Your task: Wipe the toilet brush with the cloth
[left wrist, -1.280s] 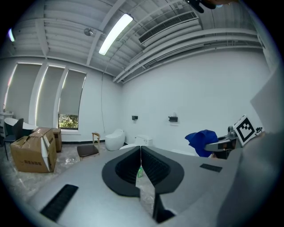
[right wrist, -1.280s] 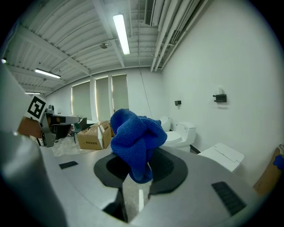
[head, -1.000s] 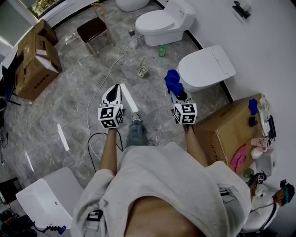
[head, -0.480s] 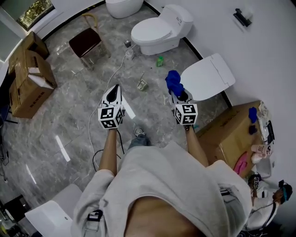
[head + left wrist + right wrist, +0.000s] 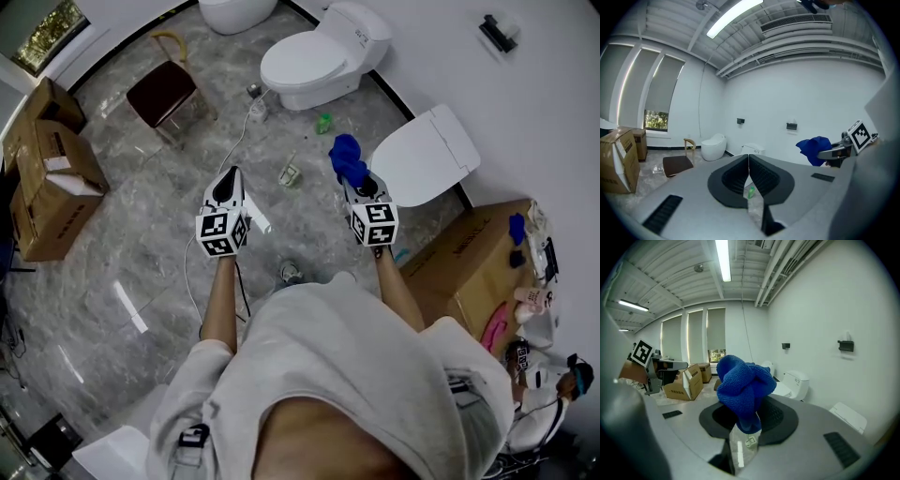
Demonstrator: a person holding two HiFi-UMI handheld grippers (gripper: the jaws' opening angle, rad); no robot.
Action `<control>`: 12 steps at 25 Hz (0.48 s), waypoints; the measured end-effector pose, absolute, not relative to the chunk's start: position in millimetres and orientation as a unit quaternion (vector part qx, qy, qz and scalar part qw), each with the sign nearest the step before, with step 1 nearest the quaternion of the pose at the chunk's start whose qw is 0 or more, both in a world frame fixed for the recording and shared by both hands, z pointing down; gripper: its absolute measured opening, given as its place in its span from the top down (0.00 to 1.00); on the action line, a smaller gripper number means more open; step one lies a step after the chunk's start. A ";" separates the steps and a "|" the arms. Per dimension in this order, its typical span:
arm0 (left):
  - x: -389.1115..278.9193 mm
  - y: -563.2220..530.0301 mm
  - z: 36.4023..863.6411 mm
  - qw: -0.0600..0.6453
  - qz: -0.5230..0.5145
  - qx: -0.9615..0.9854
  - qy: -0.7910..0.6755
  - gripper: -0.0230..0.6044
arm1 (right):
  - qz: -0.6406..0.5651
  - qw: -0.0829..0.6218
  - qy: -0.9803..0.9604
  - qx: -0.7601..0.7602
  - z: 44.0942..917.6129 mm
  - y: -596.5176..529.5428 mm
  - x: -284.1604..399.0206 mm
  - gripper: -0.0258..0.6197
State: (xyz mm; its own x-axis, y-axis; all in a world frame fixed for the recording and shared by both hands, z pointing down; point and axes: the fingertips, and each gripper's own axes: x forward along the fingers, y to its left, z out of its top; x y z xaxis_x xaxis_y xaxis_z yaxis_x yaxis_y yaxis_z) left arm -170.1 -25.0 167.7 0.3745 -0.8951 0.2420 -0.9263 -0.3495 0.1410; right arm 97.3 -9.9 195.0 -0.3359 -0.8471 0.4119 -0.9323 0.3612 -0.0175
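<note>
Against a second ago, both tools hold the same posture, while the floor scene has slid beneath them. Left tool (image 5: 230,180): jaws pressed together, nothing between them. Right tool (image 5: 359,183): clamped on the bunched blue cloth (image 5: 347,159), held above the floor. Surface: grey marble floor (image 5: 141,225). Room: white toilet (image 5: 314,56) against the white wall, chair (image 5: 164,89), cardboard boxes (image 5: 47,178) at left.

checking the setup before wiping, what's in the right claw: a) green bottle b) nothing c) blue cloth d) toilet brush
C: the right gripper view shows the right claw shut on a bunched blue cloth. The left claw is shut with nothing in it.
</note>
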 end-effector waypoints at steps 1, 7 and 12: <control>-169.9 -28.7 170.3 0.130 0.062 0.820 -0.554 0.93 | 0.128 0.170 -0.807 0.552 196.7 -12.3 97.0 0.79; -156.8 -45.3 185.2 0.142 0.073 0.826 -0.541 0.93 | 0.141 0.179 -0.800 0.555 209.5 -23.7 103.8 0.79; -145.3 -55.0 206.7 0.158 0.087 0.822 -0.540 0.93 | 0.162 0.187 -0.800 0.547 233.2 -36.4 112.0 0.79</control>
State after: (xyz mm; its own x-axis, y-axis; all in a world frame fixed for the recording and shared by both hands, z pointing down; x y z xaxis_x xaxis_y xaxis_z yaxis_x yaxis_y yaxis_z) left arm -145.3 -55.0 206.7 0.4014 -0.8605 0.3137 -0.9155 -0.3668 0.1653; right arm 112.0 -36.4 233.2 -0.3309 -0.8145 0.4766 -0.9356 0.3490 -0.0531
